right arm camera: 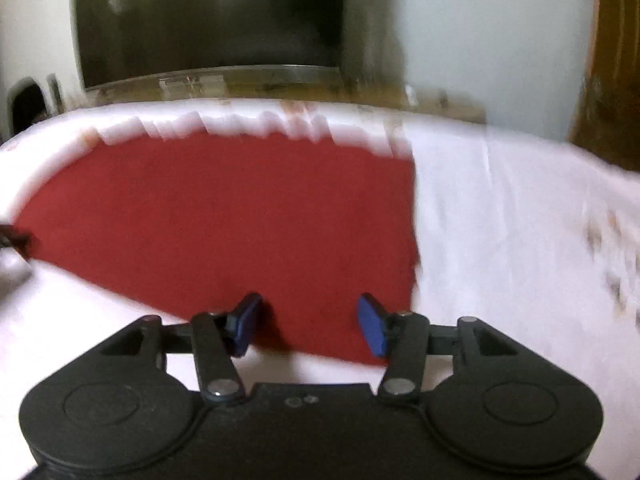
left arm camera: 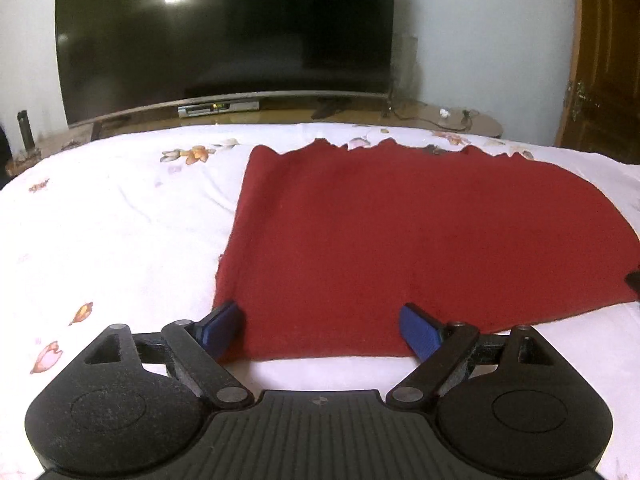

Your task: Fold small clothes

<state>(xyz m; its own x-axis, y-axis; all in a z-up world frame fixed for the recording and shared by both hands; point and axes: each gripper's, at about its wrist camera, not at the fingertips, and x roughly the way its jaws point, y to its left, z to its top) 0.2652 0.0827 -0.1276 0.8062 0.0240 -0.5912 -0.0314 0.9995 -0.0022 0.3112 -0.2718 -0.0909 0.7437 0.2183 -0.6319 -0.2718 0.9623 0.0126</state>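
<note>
A dark red cloth [left arm camera: 420,240] lies flat on the white flowered bed sheet [left arm camera: 112,232]. My left gripper [left arm camera: 320,328] is open wide at the cloth's near left corner; its blue pads [left arm camera: 224,326] stand on either side of the near edge, with the fabric lying flat between them. The blurred right wrist view shows the same red cloth [right arm camera: 224,216]. There my right gripper [right arm camera: 310,324] is open at the near right corner, with its blue pads [right arm camera: 374,324] over the fabric's near edge. Neither gripper has lifted any fabric.
Beyond the bed, a large dark television [left arm camera: 224,36] stands on a low wooden cabinet [left arm camera: 440,114] against the wall. A brown wooden door [left arm camera: 604,60] is at the right. White sheet [right arm camera: 520,220] stretches on both sides of the cloth.
</note>
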